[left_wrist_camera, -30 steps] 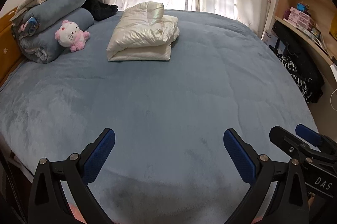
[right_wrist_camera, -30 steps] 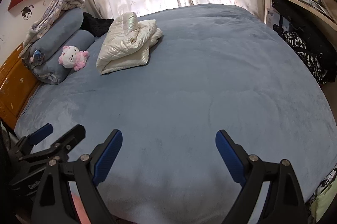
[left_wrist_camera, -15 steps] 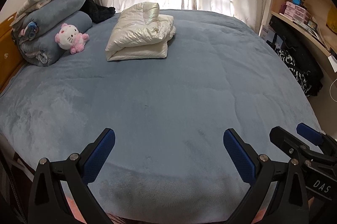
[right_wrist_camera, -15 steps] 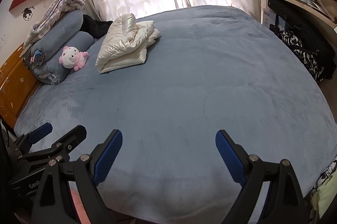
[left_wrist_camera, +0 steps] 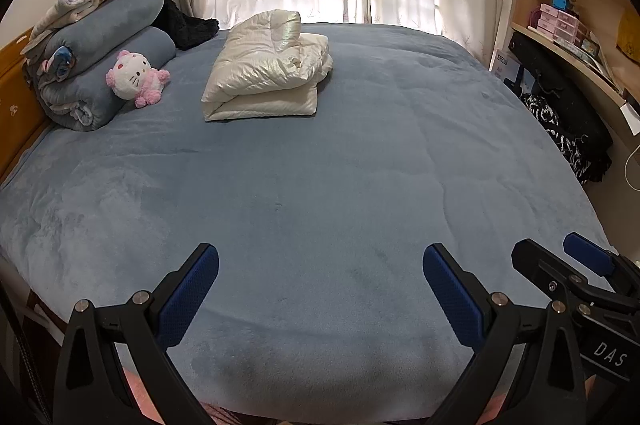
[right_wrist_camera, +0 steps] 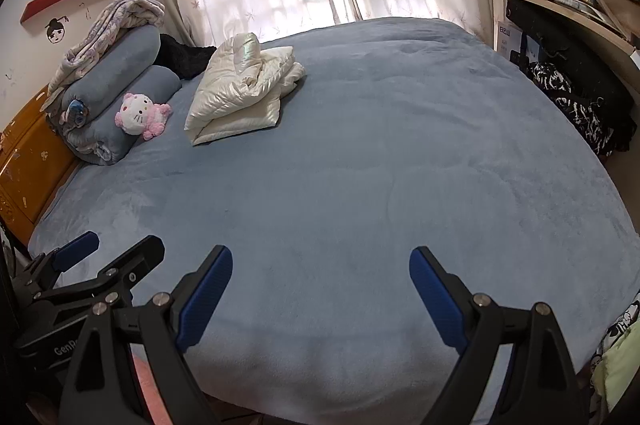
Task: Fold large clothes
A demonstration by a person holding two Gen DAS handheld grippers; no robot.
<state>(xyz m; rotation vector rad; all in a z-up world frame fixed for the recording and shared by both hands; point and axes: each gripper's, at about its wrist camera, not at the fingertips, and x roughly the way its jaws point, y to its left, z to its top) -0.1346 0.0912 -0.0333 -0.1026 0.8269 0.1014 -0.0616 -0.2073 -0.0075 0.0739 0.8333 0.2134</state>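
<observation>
Clearly both tools hang empty over the near edge of the bed (left_wrist_camera: pixel 320 185), side by side, each with its blue pads spread wide and nothing between them. The left gripper (left_wrist_camera: pixel 320 289) and the right gripper (right_wrist_camera: pixel 320 289) both point down across the blue cover toward the far side.

The task's thing, a cream puffy jacket (left_wrist_camera: pixel 268 65), lies folded into a thick bundle on the bed, well apart from both tools, far across the cover and toward the headboard side. A pink plush toy (left_wrist_camera: pixel 134 77) sits just beside it, leaning on the rolled blue blankets (left_wrist_camera: pixel 108 49).

From the left gripper the jacket lies ahead and a little left; from the right gripper it lies ahead and further left, so the left hand looks the nearer one. Its long axis runs roughly across the view, folded edge toward the tools. It already looks folded, so the task seems near done or awaiting another garment.
</observation>
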